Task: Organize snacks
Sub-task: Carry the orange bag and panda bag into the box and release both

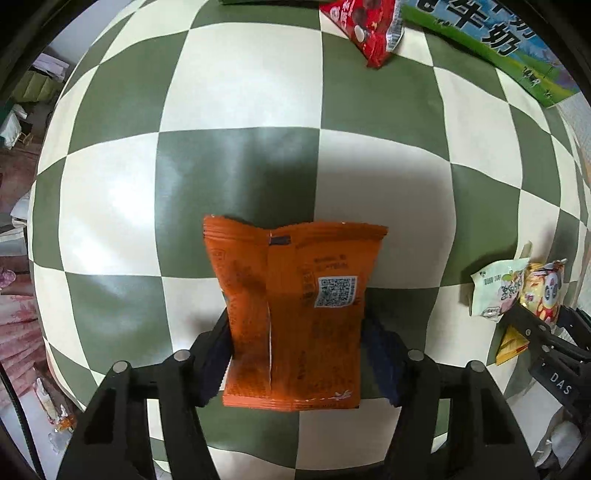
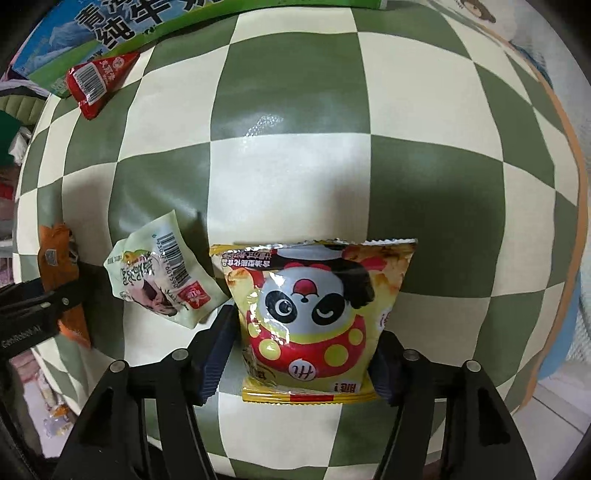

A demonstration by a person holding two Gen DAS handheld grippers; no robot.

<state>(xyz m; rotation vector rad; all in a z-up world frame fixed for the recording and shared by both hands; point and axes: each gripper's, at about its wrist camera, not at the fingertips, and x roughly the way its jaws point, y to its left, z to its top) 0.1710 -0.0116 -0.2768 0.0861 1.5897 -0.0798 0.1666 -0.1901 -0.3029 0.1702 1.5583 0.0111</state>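
My left gripper (image 1: 295, 332) is shut on an orange snack packet (image 1: 295, 314), back side up with a QR code, held above the green-and-cream checkered table (image 1: 236, 177). My right gripper (image 2: 306, 332) is shut on a yellow panda snack packet (image 2: 314, 317). A pale green snack packet (image 2: 162, 277) lies on the table just left of the right gripper; it also shows in the left wrist view (image 1: 495, 291). The orange packet (image 2: 61, 280) and the left gripper's body show at the far left of the right wrist view.
A red snack packet (image 1: 369, 29) lies at the far side of the table beside a green-and-blue milk carton box (image 1: 491, 48); both show in the right wrist view, the red packet (image 2: 96, 81) and the box (image 2: 110, 29). The table's right edge (image 2: 576, 206) borders a tiled floor.
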